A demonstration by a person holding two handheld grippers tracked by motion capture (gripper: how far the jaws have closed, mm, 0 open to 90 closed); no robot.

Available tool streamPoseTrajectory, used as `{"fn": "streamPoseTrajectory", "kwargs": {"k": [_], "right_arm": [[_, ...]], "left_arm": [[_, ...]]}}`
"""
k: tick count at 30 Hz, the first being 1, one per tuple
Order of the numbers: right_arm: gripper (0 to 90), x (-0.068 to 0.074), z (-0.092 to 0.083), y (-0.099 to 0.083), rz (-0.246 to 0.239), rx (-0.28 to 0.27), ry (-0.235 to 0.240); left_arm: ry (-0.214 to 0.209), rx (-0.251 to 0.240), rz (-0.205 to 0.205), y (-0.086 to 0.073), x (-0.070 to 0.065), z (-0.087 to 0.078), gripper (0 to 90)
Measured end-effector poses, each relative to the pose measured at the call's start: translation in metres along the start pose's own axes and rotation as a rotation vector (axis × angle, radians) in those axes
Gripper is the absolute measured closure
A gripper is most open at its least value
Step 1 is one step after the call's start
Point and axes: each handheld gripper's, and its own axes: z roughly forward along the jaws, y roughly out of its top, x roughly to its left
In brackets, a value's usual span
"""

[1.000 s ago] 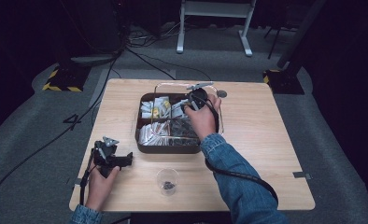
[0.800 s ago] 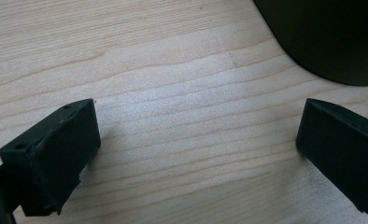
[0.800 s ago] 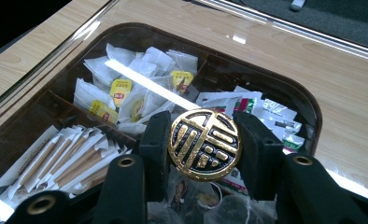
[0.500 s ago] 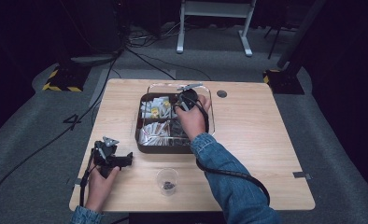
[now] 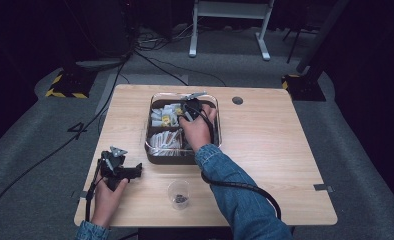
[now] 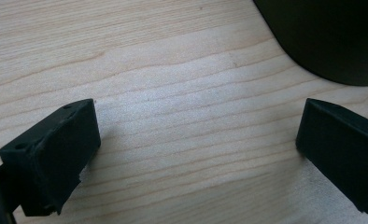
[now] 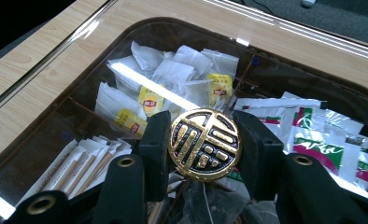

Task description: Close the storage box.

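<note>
- Your left gripper (image 5: 135, 171) rests low on the pale wooden table (image 5: 275, 165), near its left front edge, well apart from the tray. In the left gripper view its jaws stand wide apart with only bare wood grain between them; it grasps nothing.
- A small clear plastic cup (image 5: 178, 193) with dark bits at its bottom stands near the front edge, between your two forearms.
- The dark compartment tray (image 5: 157, 150) under its clear, see-through lid (image 7: 79, 60) sits at the table's middle. It holds white tea bags with yellow tags (image 7: 149, 100), paper-wrapped sticks (image 7: 86, 161) and white-green-red sachets (image 7: 320, 140).
- Your right gripper (image 7: 204, 144) is over the tray. Its two black pads are clenched on the round black-and-gold knob (image 7: 204, 144) of the lid, one pad on each side, both touching its rim.
- The knob sits squarely between the jaws, at the lid's centre, above the meeting of the compartments.
</note>
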Motion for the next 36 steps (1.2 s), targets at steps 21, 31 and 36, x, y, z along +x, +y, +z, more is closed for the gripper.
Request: {"fn": "streamPoseTrajectory", "kwargs": {"k": [21,31,36], "right_arm": [[58.8,0.007,0.019,-0.016,0.001,0.043,-0.006],[58.8,0.007,0.022,-0.017,-0.007,0.048,-0.008],[58.8,0.006,0.023,-0.017,-0.010,0.041,-0.009]], "left_arm": [[0.000,-0.002,-0.002,0.000,0.000,0.000,0.1],[0.000,-0.002,-0.002,0.000,0.000,0.000,0.1],[0.000,-0.002,-0.002,0.000,0.000,0.000,0.1]]}}
